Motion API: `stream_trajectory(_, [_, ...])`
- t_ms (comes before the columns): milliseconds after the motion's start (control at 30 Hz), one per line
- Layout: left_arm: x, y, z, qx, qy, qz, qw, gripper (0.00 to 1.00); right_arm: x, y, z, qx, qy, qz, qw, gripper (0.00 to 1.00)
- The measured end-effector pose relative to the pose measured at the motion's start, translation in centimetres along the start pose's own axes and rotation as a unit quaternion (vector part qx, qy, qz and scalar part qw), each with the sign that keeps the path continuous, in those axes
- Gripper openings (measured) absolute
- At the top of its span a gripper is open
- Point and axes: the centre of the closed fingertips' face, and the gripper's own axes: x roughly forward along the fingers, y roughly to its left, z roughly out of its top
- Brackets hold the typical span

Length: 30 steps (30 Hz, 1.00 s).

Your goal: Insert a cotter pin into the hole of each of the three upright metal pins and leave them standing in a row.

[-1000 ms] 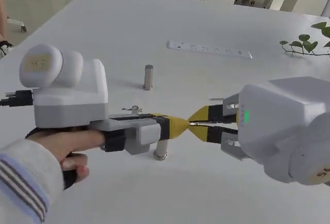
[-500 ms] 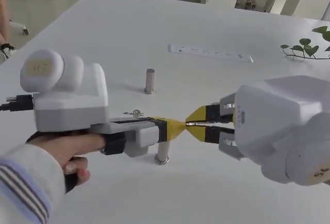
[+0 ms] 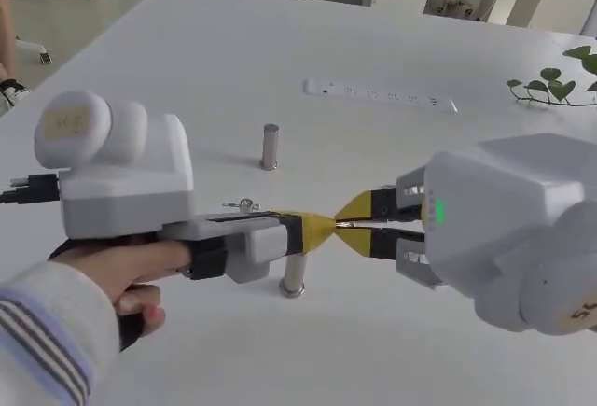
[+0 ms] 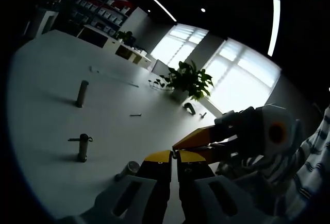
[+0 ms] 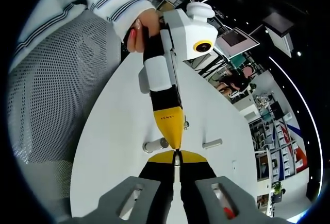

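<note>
The yellow-tipped left gripper (image 3: 325, 228) and right gripper (image 3: 351, 225) are held clenched, tip to tip. A thin shiny cotter pin (image 3: 341, 225) is nipped in the right. A smooth cylindrical steel pin (image 3: 292, 276) is stood just beneath the left tips.

The left gripper (image 3: 324, 227) is yellow-tipped, the sleeve (image 3: 39, 339) striped.

**White desk with three pins, a power strip and a plant**

The white desk (image 3: 187, 61) carries three upright metal pins. The far pin (image 3: 270, 147) stands alone, well apart from the others. The middle pin (image 4: 82, 147) has a fitted cotter pin (image 4: 81, 139) through its top. The near pin (image 3: 292, 278) is partly hidden. A loose cotter pin (image 4: 135, 115) lies flat farther off. A power strip (image 3: 378, 91) lies toward the far side, and a plant (image 4: 188, 82) is at the far edge.
</note>
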Motion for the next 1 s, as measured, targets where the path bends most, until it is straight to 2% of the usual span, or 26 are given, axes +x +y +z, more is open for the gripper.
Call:
stream_trajectory(133, [-0.2,0.0,-0.2,-0.007,0.008,-0.006,0.9999,0.0,0.0,0.2,0.2,0.002,-0.005,0.004,1.0,0.0])
stream_trajectory(233, [-0.3,0.1,-0.2,-0.039,0.012,-0.007,0.9991,0.0,0.0,0.3,0.3,0.001,-0.006,0.005,1.0,0.0])
stream_trajectory(567, [-0.1,0.0,-0.3,-0.024,0.022,-0.003,0.9995,0.0,0.0,0.3,0.1,0.024,-0.009,0.009,0.9996,0.0])
stream_trajectory(667, [-0.2,0.0,-0.3,-0.024,0.027,-0.003,0.9993,0.0,-0.2,0.3,0.0,0.055,-0.017,0.007,0.9983,0.0])
stream_trajectory(700, [-0.2,0.0,-0.3,-0.019,0.029,0.001,0.9994,0.0,-0.2,0.1,-0.1,0.062,-0.016,0.005,0.9979,0.0])
stream_trajectory(733, [-0.4,0.0,-0.6,0.001,0.042,0.003,0.9991,0.0,-0.3,0.0,-0.2,0.069,-0.016,0.003,0.9975,0.01])
stream_trajectory(833, [-0.7,0.1,-1.0,0.034,0.063,0.008,0.9974,0.0,-0.6,-0.4,-0.6,0.095,-0.019,-0.007,0.9953,0.09])
stream_trajectory(1000, [-1.0,0.0,-0.8,0.069,0.07,0.001,0.9952,0.0,-0.8,-0.4,-1.5,0.13,-0.015,-0.002,0.9914,0.13])
